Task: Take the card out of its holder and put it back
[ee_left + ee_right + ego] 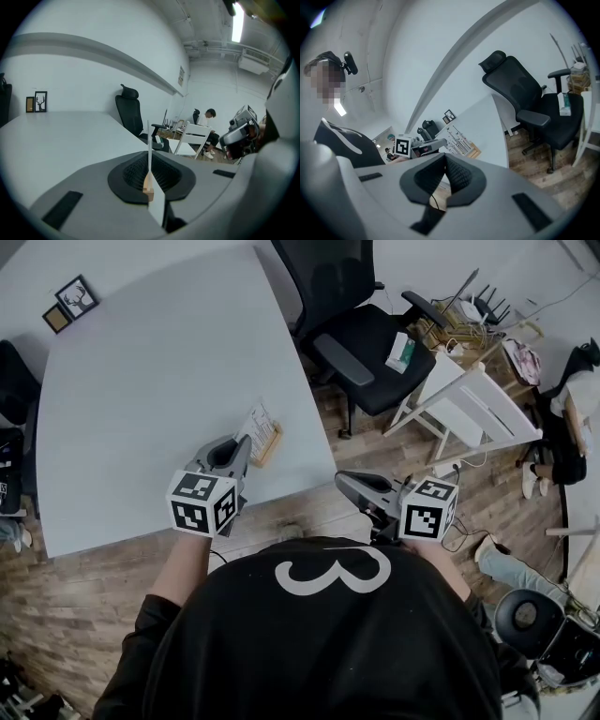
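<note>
- Card (257, 421) is sitting in its wooden holder (269, 443) near the right-hand edge of the white table (141, 381), leaning slightly and showing lines of print on its face.
- Left gripper (242, 444) is reaching over the table from the near side, with its tips meeting the near edge of the card.
- In the left gripper view the card is appearing edge-on as a thin white line running straight up the seam between the two dark pads. The jaws are lying drawn in to a narrow slit on it, so they are looking closed on the card, and the holder's pale wood is showing low in that slit.
- Right gripper (342, 482) is hanging off the table's near right corner, over the wood floor, well apart from the card.
- In the right gripper view its jaws are meeting at the tips and pinching nothing; only floor and a dark cable are showing through the gap lower down.
- That same view is catching the card and holder side-on, with the left gripper just beside them.
- A black office chair (361, 343) is standing past the table's right side, and two small picture frames (70, 301) are resting at the far left corner.
</note>
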The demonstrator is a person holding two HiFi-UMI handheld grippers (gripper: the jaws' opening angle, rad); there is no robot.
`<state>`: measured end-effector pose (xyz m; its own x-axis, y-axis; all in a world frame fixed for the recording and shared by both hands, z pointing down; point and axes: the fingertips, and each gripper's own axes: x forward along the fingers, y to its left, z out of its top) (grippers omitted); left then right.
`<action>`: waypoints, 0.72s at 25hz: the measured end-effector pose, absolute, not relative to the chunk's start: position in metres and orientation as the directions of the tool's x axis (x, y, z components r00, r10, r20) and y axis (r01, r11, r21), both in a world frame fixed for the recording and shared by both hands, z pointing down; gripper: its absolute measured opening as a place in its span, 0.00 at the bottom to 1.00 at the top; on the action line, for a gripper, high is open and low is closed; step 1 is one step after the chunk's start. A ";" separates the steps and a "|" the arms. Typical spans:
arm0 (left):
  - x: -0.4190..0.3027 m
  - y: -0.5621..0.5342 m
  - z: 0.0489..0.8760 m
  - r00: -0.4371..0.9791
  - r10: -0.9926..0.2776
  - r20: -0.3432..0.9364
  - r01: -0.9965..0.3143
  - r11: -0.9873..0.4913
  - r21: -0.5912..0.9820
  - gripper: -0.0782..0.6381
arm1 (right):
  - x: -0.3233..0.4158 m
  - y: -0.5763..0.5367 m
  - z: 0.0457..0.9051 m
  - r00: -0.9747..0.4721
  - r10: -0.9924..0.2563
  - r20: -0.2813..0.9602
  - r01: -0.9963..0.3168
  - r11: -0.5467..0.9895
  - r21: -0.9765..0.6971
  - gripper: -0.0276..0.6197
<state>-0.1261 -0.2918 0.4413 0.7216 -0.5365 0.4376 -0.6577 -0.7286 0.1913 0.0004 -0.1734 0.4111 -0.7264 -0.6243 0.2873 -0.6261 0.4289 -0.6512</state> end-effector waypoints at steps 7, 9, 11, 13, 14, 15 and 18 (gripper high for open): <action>-0.125 -0.281 0.475 0.710 -0.487 0.509 -0.651 -0.729 0.210 0.14 | -0.006 -0.172 0.415 -0.720 -0.631 0.289 -0.631 0.420 -0.653 0.05; -0.125 -0.281 0.476 0.719 -0.483 0.499 -0.649 -0.724 0.234 0.14 | -0.007 -0.170 0.418 -0.720 -0.634 0.284 -0.628 0.419 -0.656 0.06; -0.125 -0.281 0.476 0.739 -0.470 0.483 -0.637 -0.721 0.273 0.15 | -0.009 -0.168 0.419 -0.723 -0.630 0.284 -0.624 0.420 -0.659 0.06; -0.125 -0.278 0.475 0.764 -0.445 0.468 -0.618 -0.714 0.329 0.15 | -0.012 -0.166 0.420 -0.730 -0.622 0.283 -0.617 0.423 -0.663 0.06; -0.125 -0.278 0.475 0.771 -0.437 0.463 -0.613 -0.707 0.352 0.15 | -0.012 -0.165 0.420 -0.735 -0.618 0.280 -0.612 0.426 -0.667 0.06; -0.126 -0.278 0.473 0.775 -0.437 0.458 -0.612 -0.700 0.368 0.15 | -0.012 -0.164 0.420 -0.739 -0.614 0.277 -0.607 0.428 -0.669 0.06; -0.128 -0.277 0.463 0.777 -0.465 0.423 -0.619 -0.687 0.381 0.22 | -0.010 -0.162 0.419 -0.752 -0.603 0.268 -0.593 0.438 -0.676 0.05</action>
